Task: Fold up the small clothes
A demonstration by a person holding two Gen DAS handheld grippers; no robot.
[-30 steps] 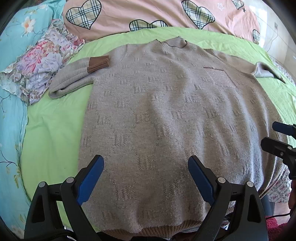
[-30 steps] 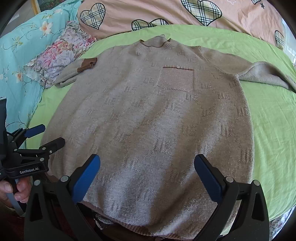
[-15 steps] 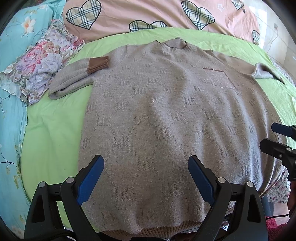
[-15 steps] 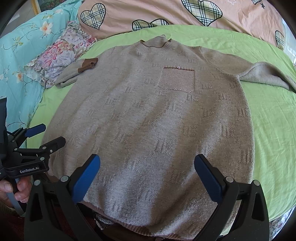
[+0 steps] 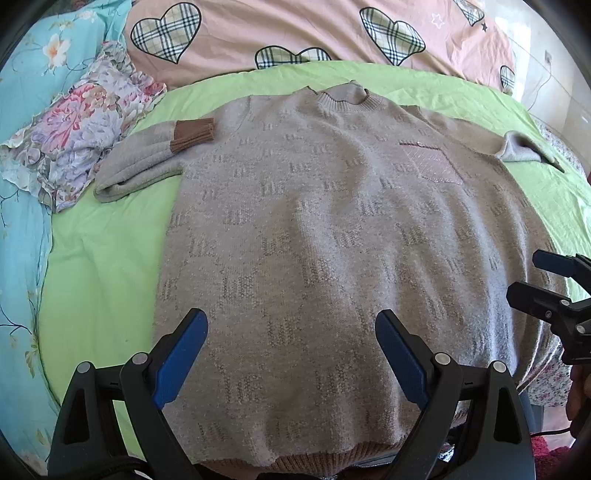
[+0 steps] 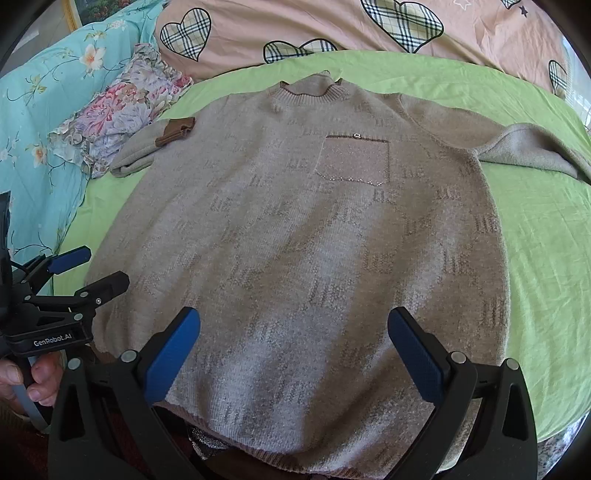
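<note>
The left tool (image 5: 290, 354) stands wide, its blue-padded fingers (image 5: 181, 354) spread apart above the lower part of a sweater (image 5: 332, 240) and gripping nothing. The right tool (image 6: 293, 354) is equally wide, fingers (image 6: 415, 356) poised over the same hem area with nothing between them. In the left wrist view the right tool (image 5: 532, 275) shows at 3 o'clock, just beside the sweater's side edge; in the right wrist view the left tool (image 6: 92, 267) shows at 9 o'clock at the opposite side edge, with a hand (image 6: 29, 380) holding its handle. The sweater is a beige knit lying flat, front up, on a green sheet (image 5: 99, 266) that covers the bed, its collar (image 6: 310, 90) toward 12 o'clock and its ribbed hem (image 5: 332, 456) toward 6 o'clock, nearest the tools. A chest pocket (image 6: 354, 160) sits right of centre in the right wrist view. One sleeve is folded back on itself at about 10 o'clock, its brown cuff (image 5: 194, 134) lying against the shoulder; the other sleeve (image 6: 532, 151) stretches out toward 2 o'clock. A floral cloth (image 5: 81, 136) lies at 10 o'clock, touching the folded sleeve's bend, on a turquoise flowered sheet (image 5: 22, 240). At 12 o'clock, beyond the collar, lies a pink quilt (image 5: 295, 33) printed with plaid hearts.
</note>
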